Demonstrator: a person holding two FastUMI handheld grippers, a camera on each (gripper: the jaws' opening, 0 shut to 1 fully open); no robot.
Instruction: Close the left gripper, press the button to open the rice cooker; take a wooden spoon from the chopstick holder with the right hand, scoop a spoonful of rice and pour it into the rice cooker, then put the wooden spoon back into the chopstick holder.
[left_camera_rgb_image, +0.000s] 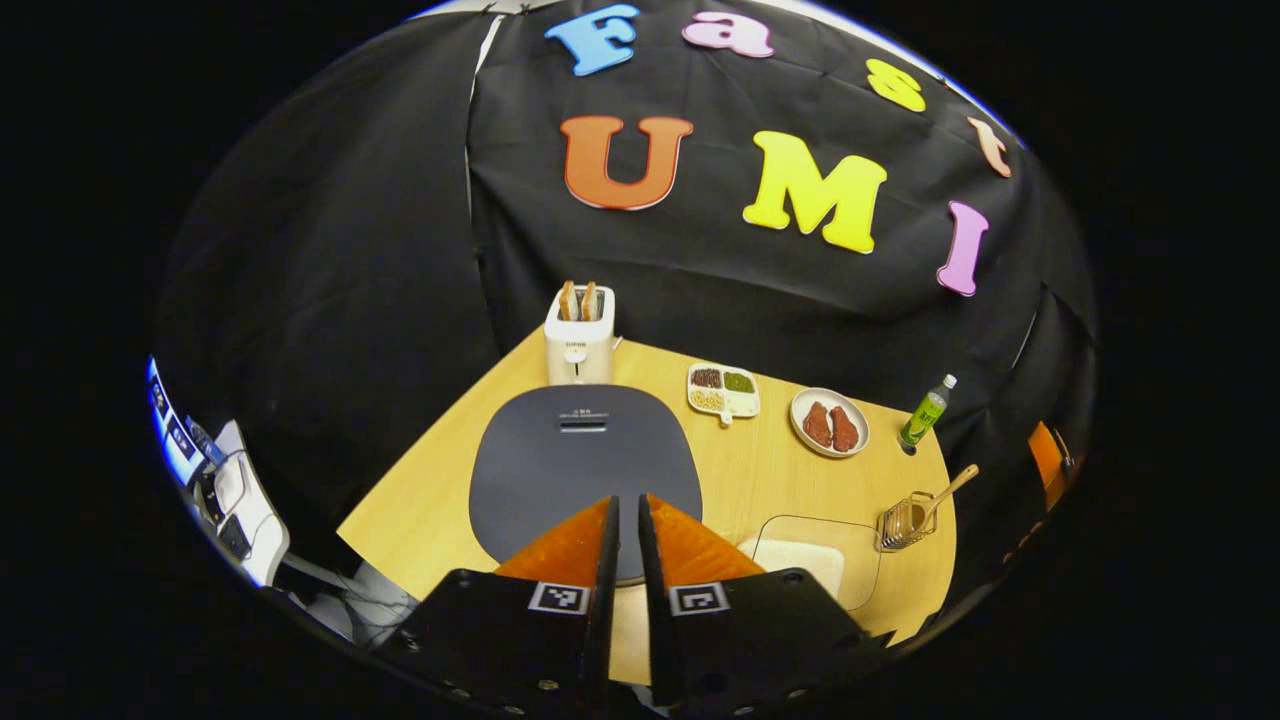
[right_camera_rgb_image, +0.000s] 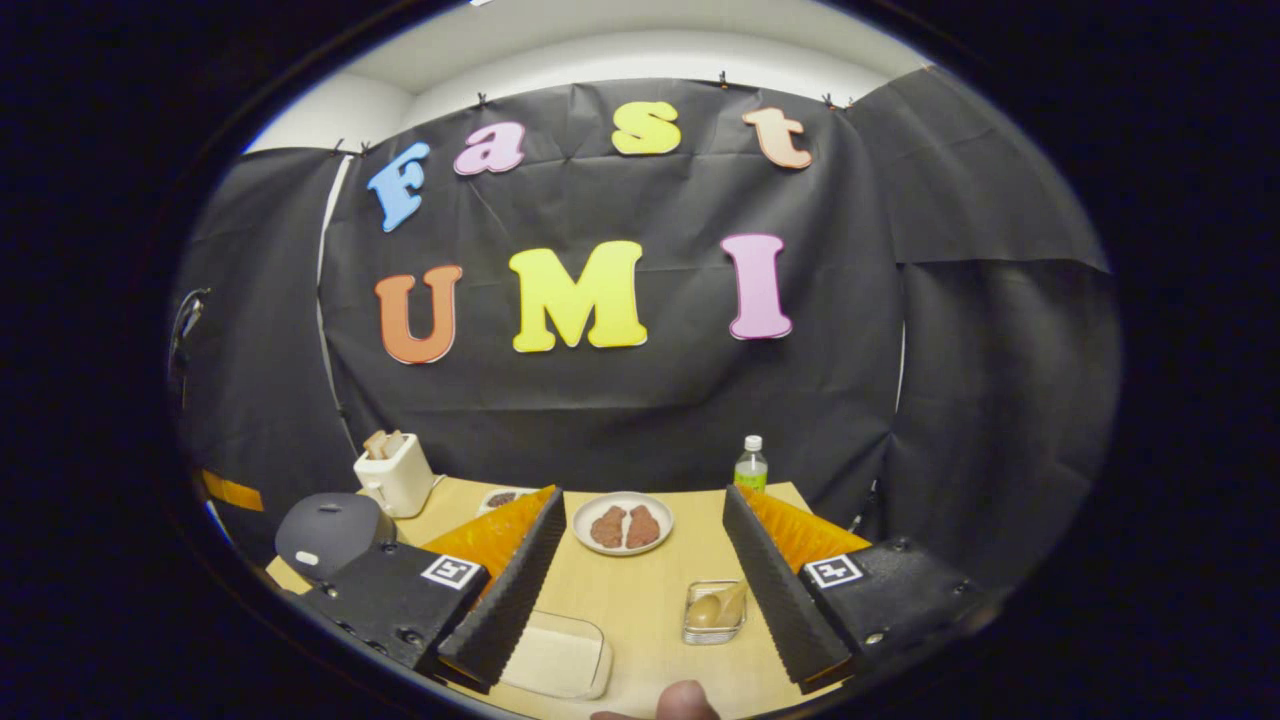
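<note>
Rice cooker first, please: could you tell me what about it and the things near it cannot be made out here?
- Rice cooker: its front edge, left gripper view, hidden behind the left claw.
- Rice container: its left end, right gripper view, covered by the right claw's left finger.
- Wooden spoon: its bowl, left gripper view, sunk in the chopstick holder.

A pale, smooth wood-grain surface is shown on the table (left_camera_rgb_image: 760, 480) across the lower middle of the left gripper view. The rice cooker (left_camera_rgb_image: 585, 465) lid is seen as matt dark grey plastic, and the toaster (left_camera_rgb_image: 580, 345) behind it as glossy cream plastic. The chopstick holder (left_camera_rgb_image: 905, 522) at lower right is made of shiny metal wire, with a light wooden spoon (left_camera_rgb_image: 950, 492) in it. The rice container (right_camera_rgb_image: 555, 655) at the bottom of the right gripper view is seen as clear, glossy plastic. Ribbed orange and matt black surfaces are shown on the fingers (right_camera_rgb_image: 510, 590).
</note>
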